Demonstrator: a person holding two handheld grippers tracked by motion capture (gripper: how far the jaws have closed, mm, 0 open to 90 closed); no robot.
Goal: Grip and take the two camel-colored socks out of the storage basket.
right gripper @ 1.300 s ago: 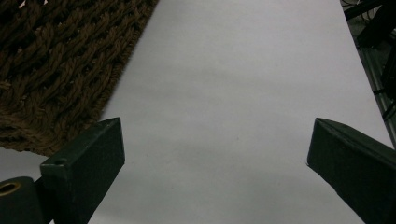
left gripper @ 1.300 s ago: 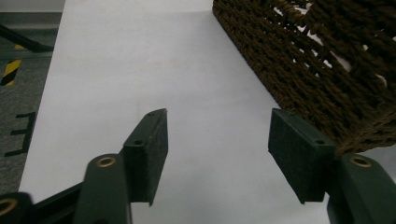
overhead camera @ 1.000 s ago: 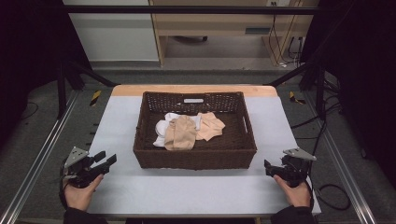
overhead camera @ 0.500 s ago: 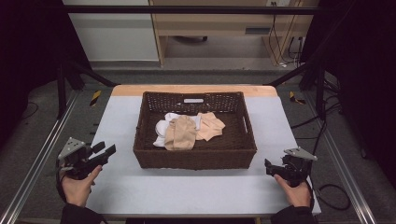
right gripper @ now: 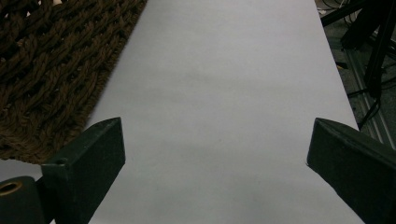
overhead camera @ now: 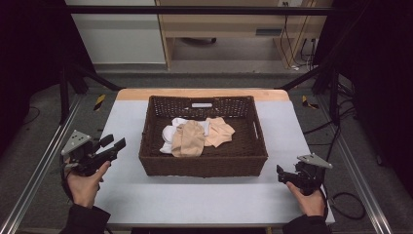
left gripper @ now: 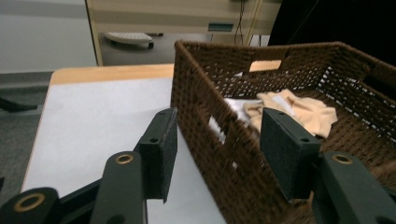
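Socks (overhead camera: pixel 197 136), tan and white, are lying in a heap inside the brown basket (overhead camera: pixel 202 161) in the middle of the table (overhead camera: pixel 195 200), while the left gripper (overhead camera: pixel 116 144) is hanging beside the basket and the right gripper (overhead camera: pixel 280 173) is sitting low near its other side, both with jaws wide and holding nothing.

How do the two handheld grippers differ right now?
The left gripper is lifted off the table and aims at the wicker basket; the right gripper sits low by the table's near right corner. Its jaws gape wider than the left's. Both are open and hold nothing.
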